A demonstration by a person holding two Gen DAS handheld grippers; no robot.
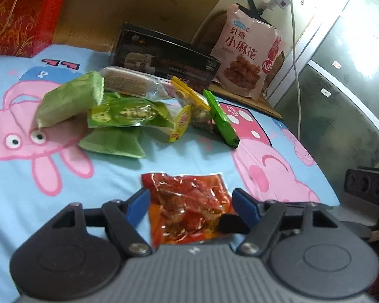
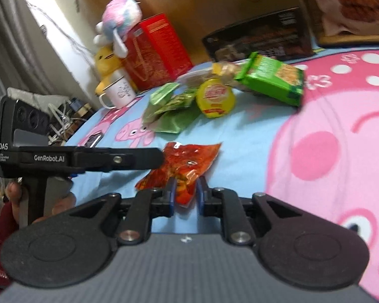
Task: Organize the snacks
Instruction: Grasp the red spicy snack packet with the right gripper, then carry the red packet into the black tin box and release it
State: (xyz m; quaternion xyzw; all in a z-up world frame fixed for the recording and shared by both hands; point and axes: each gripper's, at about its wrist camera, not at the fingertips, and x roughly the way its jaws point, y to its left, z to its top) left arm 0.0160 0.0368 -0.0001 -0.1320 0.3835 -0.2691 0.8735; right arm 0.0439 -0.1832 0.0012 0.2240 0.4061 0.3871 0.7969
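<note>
Blue bedsheet (image 1: 108,184) with pink pig cartoons covered the bed. Red gift box (image 2: 156,48) stood at the far edge, plush toys (image 2: 113,38) and a white mug (image 2: 118,93) beside it. Black carton (image 1: 164,60) sat behind the snack pile (image 1: 128,111), with a pink snack bag (image 1: 247,53) leaning upright next to it. Pile consisted of green, yellow and clear packets, overlapping. Red snack packet (image 1: 189,207) lay apart from the pile, nearest the cameras. Left gripper (image 1: 189,202): fingers spread wide on either side of the packet, not touching it. Right gripper (image 2: 185,192): fingers closed on one corner of the same packet.
</note>
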